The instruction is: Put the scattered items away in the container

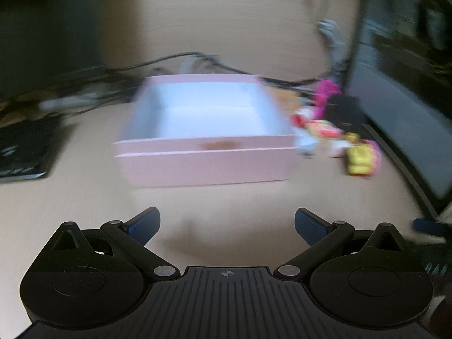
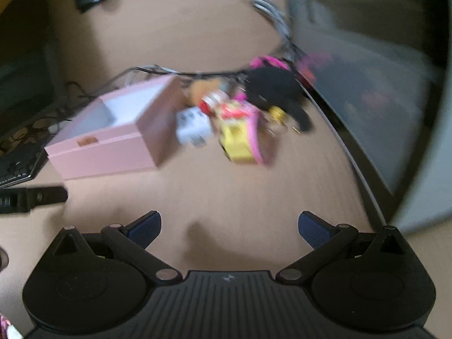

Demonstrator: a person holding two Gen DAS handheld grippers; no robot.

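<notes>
A pink open box (image 1: 203,163) with a white inside stands on the wooden table, empty as far as I can see; it also shows in the right wrist view (image 2: 107,152). A blurred pile of small items lies to its right: a yellow and pink toy (image 2: 240,141), a white cube (image 2: 193,130), a black soft item (image 2: 274,90) and a magenta piece (image 1: 326,91). My left gripper (image 1: 227,226) is open and empty, short of the box's front wall. My right gripper (image 2: 230,227) is open and empty, short of the pile.
Black cables (image 1: 180,58) run behind the box. A keyboard (image 1: 25,152) lies at the left. A large dark monitor (image 2: 367,84) stands at the right, close to the pile. A black object (image 2: 31,197) lies at the left edge of the right wrist view.
</notes>
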